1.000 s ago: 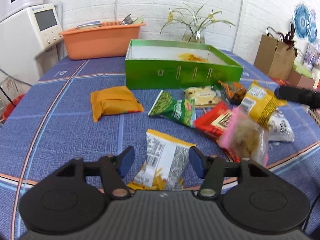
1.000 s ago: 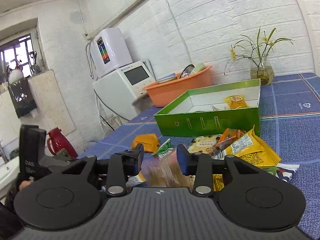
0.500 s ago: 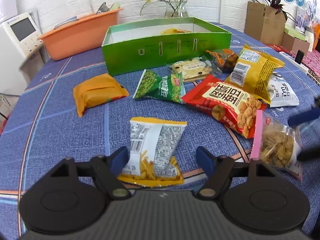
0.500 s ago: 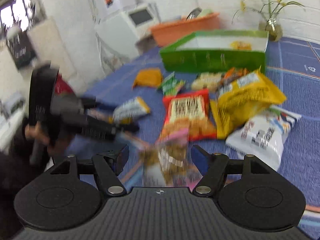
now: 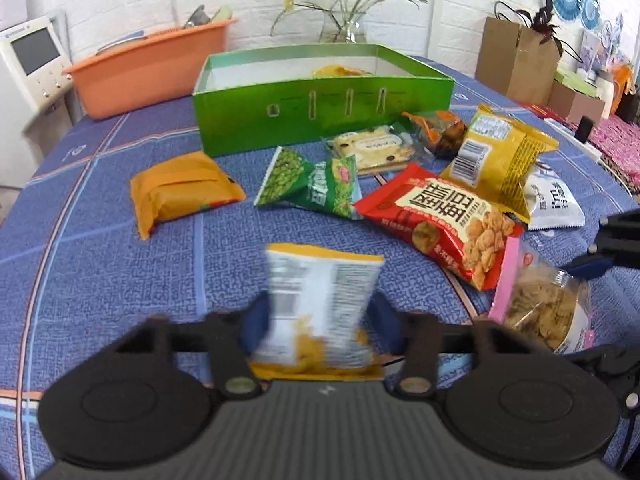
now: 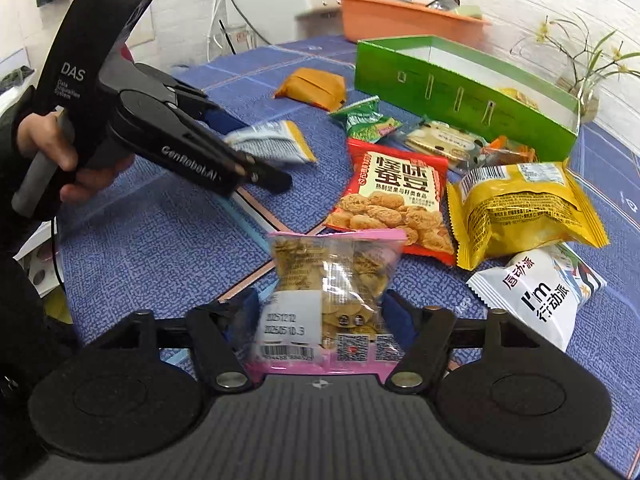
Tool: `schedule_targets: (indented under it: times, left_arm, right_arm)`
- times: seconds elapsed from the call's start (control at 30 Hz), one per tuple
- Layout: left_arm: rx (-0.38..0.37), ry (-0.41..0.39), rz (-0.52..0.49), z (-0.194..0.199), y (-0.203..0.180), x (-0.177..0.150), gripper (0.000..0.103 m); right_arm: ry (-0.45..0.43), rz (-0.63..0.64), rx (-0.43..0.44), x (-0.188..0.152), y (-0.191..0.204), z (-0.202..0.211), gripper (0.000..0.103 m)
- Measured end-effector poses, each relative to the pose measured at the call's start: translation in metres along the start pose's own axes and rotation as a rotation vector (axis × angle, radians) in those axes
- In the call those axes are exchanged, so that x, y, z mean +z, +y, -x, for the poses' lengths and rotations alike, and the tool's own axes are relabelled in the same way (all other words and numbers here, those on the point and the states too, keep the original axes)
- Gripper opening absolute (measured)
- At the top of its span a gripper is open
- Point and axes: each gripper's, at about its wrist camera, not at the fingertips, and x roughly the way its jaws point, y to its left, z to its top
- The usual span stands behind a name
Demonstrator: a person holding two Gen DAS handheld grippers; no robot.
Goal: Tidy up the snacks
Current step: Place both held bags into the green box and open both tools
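Observation:
My left gripper (image 5: 320, 328) is closing, its blue pads touching both sides of a white-and-yellow snack bag (image 5: 320, 292), blurred, at the table's near edge. In the right wrist view the same bag (image 6: 272, 144) sits pinched between the left fingers. My right gripper (image 6: 322, 314) straddles a clear, pink-edged bag of crisps (image 6: 332, 280) lying on the cloth; its jaws are closing slightly, with a small gap at each pad. The green box (image 5: 320, 120) stands behind, one yellow pack inside.
Loose snacks lie before the box: orange packet (image 5: 180, 192), green pea bag (image 5: 312, 184), red bag (image 5: 436, 216), yellow bag (image 5: 500, 160), white bag (image 5: 556, 204), biscuit pack (image 5: 372, 148). An orange basin (image 5: 152, 68), vase (image 5: 344, 32) and paper bag (image 5: 516, 60) stand behind.
My left jaws widened, then narrowed onto the white-and-yellow bag. My right gripper let the pink-edged bag down onto the table, opened wide and rolled level over it.

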Motion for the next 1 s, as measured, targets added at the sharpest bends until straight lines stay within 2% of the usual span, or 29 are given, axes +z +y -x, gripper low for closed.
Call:
schedule_targets:
  times: [0.23,0.33,0.5,0.63,0.8,1.0]
  left_arm:
    - [0.024,-0.008,0.06,0.008,0.002,-0.005,0.043]
    - [0.04,-0.021,0.109,0.012,0.005,-0.007,0.043]
    - [0.119,-0.1,0.15,0.025,-0.001,0.001,0.043]
    - [0.16,-0.197,0.133,0.04,-0.012,0.026,0.043]
    - [0.226,-0.329,0.054,0.054,-0.026,0.072,0.043]
    - [0.216,-0.365,0.075,0.037,-0.008,0.126,0.043]
  right_arm:
    - [-0.046,-0.077,0.014,-0.007,0.0,0.017,0.094]
    - [-0.134,-0.116,-0.01,-0.005,0.0,0.029,0.094]
    - [-0.35,-0.202,-0.131,0.004,-0.003,0.045,0.093]
    - [-0.468,-0.294,-0.159,0.023,-0.015,0.056,0.093]
    - [-0.559,-0.29,-0.19,0.063,-0.04,0.066,0.093]
    - [-0.604,-0.352,-0.294,0.098,-0.105,0.068,0.093]
